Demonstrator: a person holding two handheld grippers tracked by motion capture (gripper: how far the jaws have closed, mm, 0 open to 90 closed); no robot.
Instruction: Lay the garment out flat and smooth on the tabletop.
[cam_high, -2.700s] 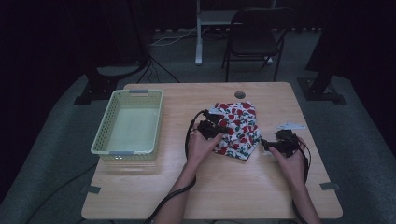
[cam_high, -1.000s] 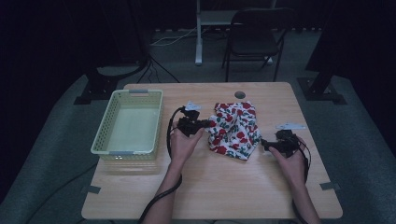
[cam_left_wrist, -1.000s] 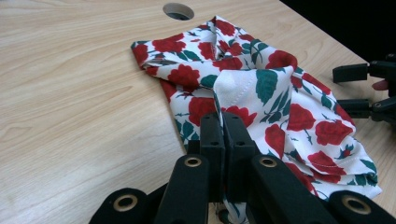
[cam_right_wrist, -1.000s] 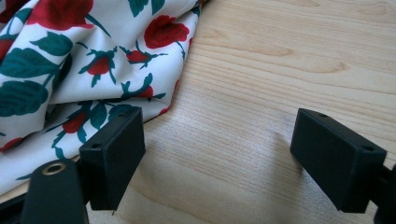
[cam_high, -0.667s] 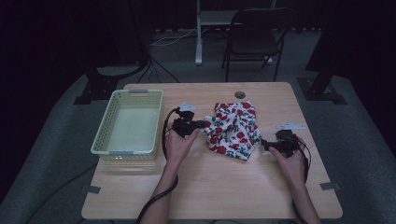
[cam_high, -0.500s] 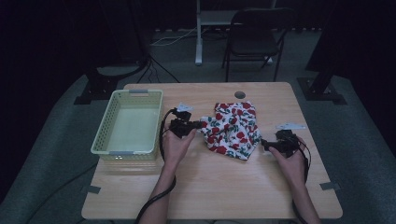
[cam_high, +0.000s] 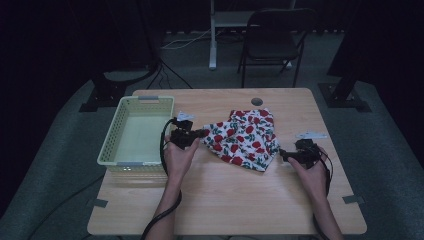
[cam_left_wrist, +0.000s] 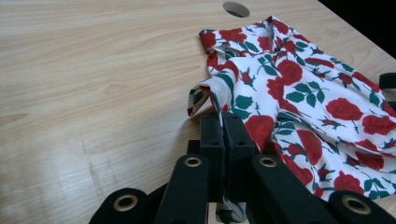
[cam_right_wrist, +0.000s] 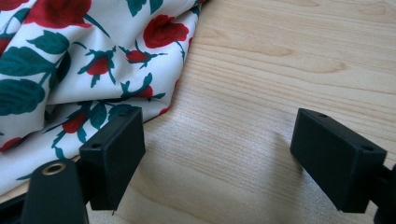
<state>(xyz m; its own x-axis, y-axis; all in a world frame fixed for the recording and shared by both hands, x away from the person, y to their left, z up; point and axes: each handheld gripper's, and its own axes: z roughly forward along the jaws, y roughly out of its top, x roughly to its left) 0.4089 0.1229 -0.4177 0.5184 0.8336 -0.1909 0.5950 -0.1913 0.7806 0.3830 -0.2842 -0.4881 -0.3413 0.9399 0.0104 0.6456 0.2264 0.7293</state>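
Since the earlier frames the left gripper (cam_high: 200, 133) has been sliding left toward the basket (cam_high: 113, 145), dragging a corner of the rose-print cloth (cam_high: 245, 140) with it and stretching the fabric out, while the right gripper (cam_high: 285, 156) has been keeping its place at the cloth's right edge.

In the high view the cloth is lying in the middle of the desk (cam_high: 225, 200), between the two grippers. The pale basket is sitting just left of the left gripper, and a round hole (cam_high: 257, 101) is showing in the desk beyond the cloth's far edge. A folding chair (cam_high: 272, 42) is standing on the floor past the desk.

In the left gripper view the fingers (cam_left_wrist: 212, 140) are pressing tight together on a bunched fold of the cloth (cam_left_wrist: 299, 88), which is spreading away to the right and far side.

In the right gripper view the fingers (cam_right_wrist: 114, 154) are standing wide apart with bare desk (cam_right_wrist: 261, 88) between them; the cloth (cam_right_wrist: 70, 60) is lying at the left, its hem just beside the left finger.
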